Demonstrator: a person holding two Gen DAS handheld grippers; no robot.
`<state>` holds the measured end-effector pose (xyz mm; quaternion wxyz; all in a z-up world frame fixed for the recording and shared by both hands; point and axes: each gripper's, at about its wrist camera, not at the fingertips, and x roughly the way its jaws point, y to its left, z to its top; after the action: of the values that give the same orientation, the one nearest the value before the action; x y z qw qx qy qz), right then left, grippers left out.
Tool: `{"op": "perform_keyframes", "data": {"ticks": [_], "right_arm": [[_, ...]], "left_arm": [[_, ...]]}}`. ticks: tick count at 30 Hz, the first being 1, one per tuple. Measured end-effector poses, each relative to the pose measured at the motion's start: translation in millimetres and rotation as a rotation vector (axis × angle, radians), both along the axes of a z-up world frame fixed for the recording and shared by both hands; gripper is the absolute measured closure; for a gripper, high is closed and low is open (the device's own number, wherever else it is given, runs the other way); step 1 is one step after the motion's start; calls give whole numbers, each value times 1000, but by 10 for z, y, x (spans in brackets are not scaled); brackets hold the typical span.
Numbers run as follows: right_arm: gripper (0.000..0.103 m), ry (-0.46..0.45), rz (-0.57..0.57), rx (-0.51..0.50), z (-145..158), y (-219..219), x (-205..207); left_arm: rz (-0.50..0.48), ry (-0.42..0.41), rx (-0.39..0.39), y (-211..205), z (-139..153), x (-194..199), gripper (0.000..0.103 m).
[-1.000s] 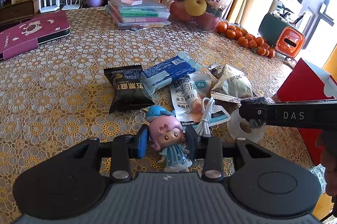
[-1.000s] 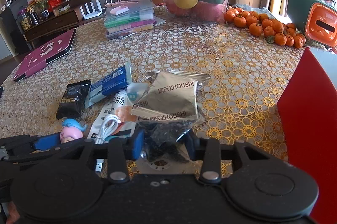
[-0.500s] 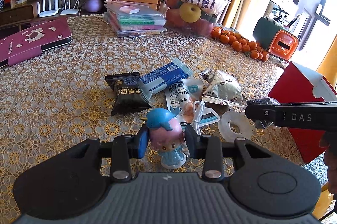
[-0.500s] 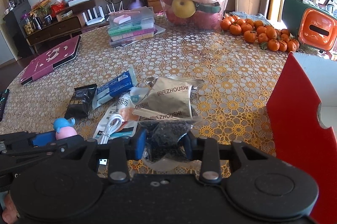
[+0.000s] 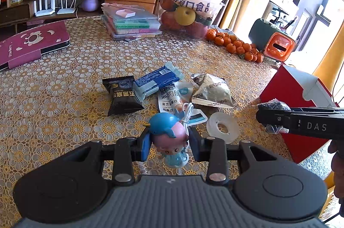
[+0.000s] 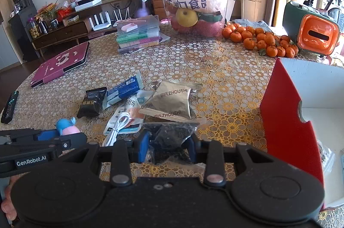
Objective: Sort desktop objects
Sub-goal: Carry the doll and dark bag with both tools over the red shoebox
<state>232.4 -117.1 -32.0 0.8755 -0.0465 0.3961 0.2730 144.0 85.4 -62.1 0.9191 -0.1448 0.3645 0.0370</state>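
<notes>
A pink-haired doll (image 5: 168, 137) with a blue whale hat is pinched at the head by the left hand-held gripper (image 5: 168, 145), lifted above the desk (image 5: 64, 99) just beside the tape roll (image 5: 223, 128). A clear bag of dark bits (image 6: 169, 140) is clamped by the right hand-held gripper (image 6: 167, 149), between the tape roll and the red box (image 6: 288, 131).
</notes>
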Motion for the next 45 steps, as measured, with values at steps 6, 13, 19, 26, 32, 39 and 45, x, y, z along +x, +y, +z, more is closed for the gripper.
{"op": "perform_keyframes", "data": {"ticks": [6,13,19,26,32,39,45], "right_arm": [[67,-11,-6,20,137,-144,-107],[67,-29,-13,42,274,-333,-252],[67,-62,-27,62,410,-524,-360],[67,-95,-59,74,555,-807,-435],[67,-118,-88,83,657,-1082,-506],[67,-142,-123,77,732,-1362,-541],[67,-157,-150,66,770,-1594,-523]], "left_arm": [[-43,-10,-16,-124,184,-44,67],[-96,-36,-6,-333,401,-100,67],[-140,-56,2,-552,556,-112,67],[-197,-80,3,-840,720,-85,67],[-243,-97,4,-1094,833,-30,67],[-302,-110,12,-1415,908,72,67],[-349,-118,14,-1665,948,178,67]]}}
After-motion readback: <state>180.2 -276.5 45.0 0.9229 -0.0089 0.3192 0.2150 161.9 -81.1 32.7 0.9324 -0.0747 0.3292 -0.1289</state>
